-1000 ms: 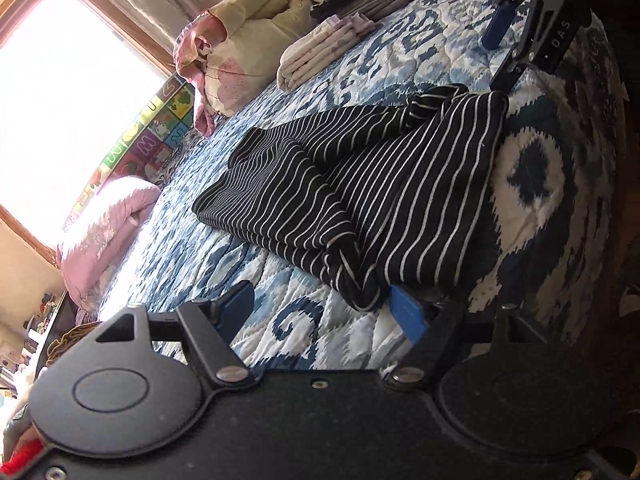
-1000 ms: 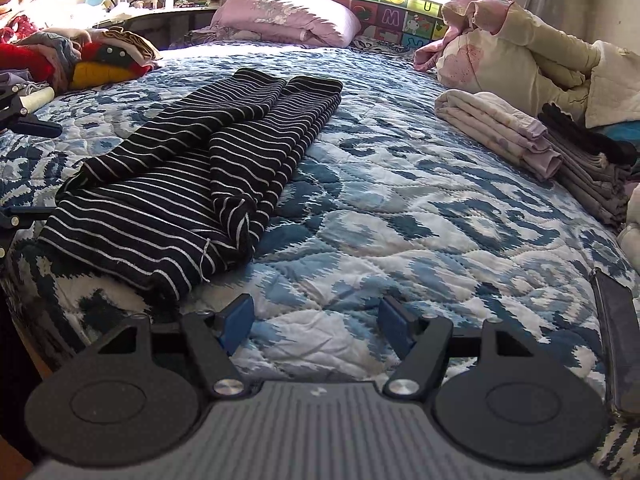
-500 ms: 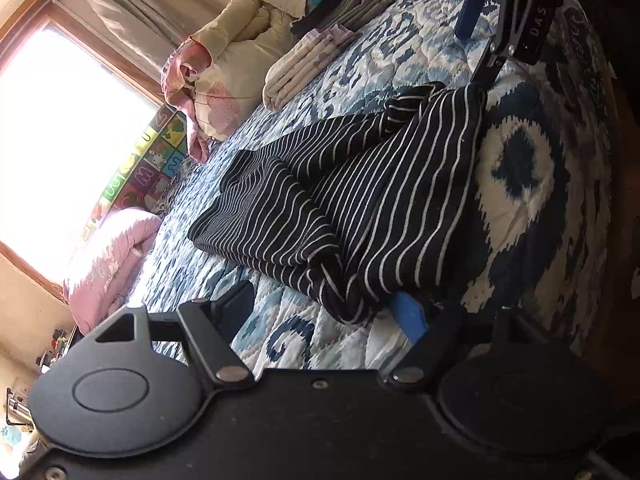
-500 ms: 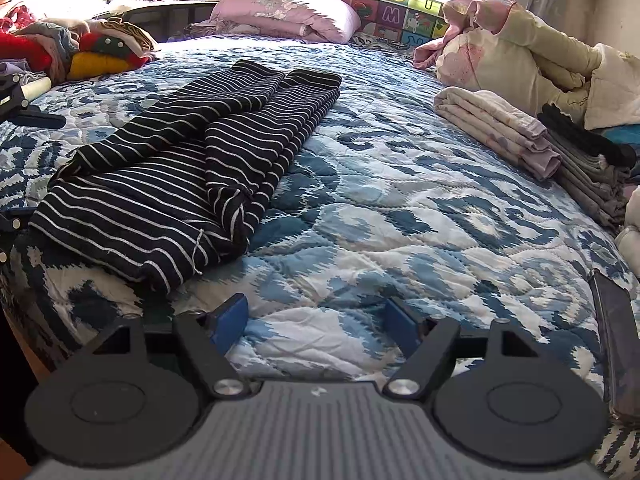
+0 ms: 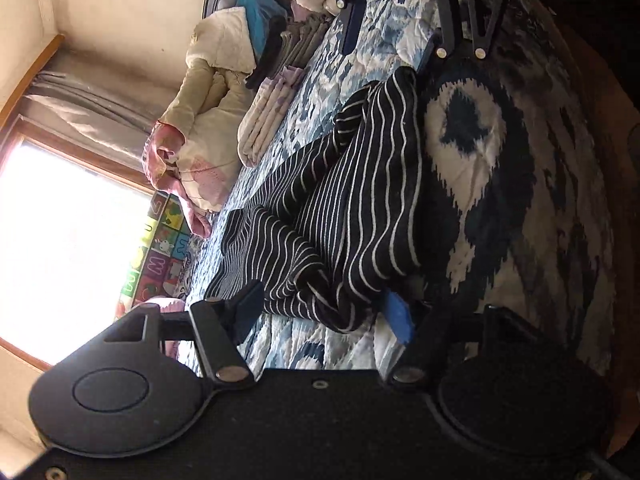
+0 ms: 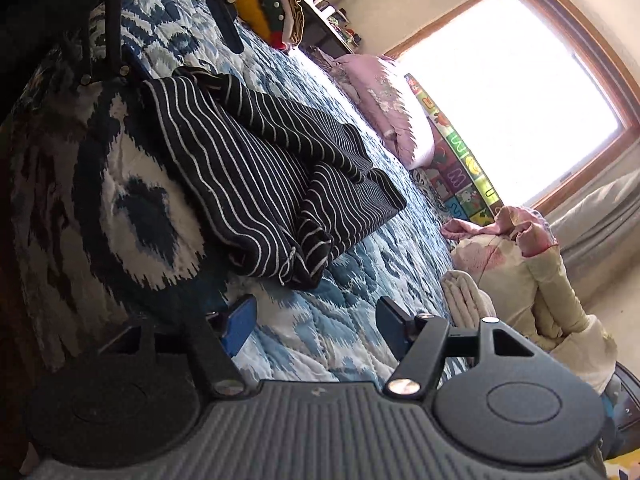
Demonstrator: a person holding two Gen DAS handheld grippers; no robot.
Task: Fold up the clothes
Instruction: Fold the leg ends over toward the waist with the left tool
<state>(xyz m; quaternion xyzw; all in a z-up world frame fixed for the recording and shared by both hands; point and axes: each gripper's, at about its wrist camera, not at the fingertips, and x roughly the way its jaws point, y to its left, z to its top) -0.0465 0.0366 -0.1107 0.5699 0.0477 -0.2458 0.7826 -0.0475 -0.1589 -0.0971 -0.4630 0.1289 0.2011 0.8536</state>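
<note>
A black garment with thin white stripes [image 5: 344, 208] lies folded lengthwise on the blue patterned quilt [image 5: 480, 152], its near end at the bed's edge. My left gripper [image 5: 324, 316] is open, with that garment's corner lying between its fingers. In the right wrist view the same garment [image 6: 256, 168] lies ahead and to the left. My right gripper [image 6: 316, 326] is open and empty over the quilt [image 6: 340, 300], just short of the garment's other near corner. Each gripper shows at the far end of the garment in the other's view.
Folded clothes [image 5: 272, 116] are stacked along the far side of the bed, beside a cream jacket [image 5: 212, 108]. A pink pillow [image 6: 384, 108] and a colourful alphabet mat [image 6: 456, 152] lie under the window. A heap of bright clothes [image 6: 268, 4] lies beyond the left gripper.
Both grippers have rolled sideways and moved in towards the garment's near corners. The left gripper's fingers now straddle one corner. Both stay open.
</note>
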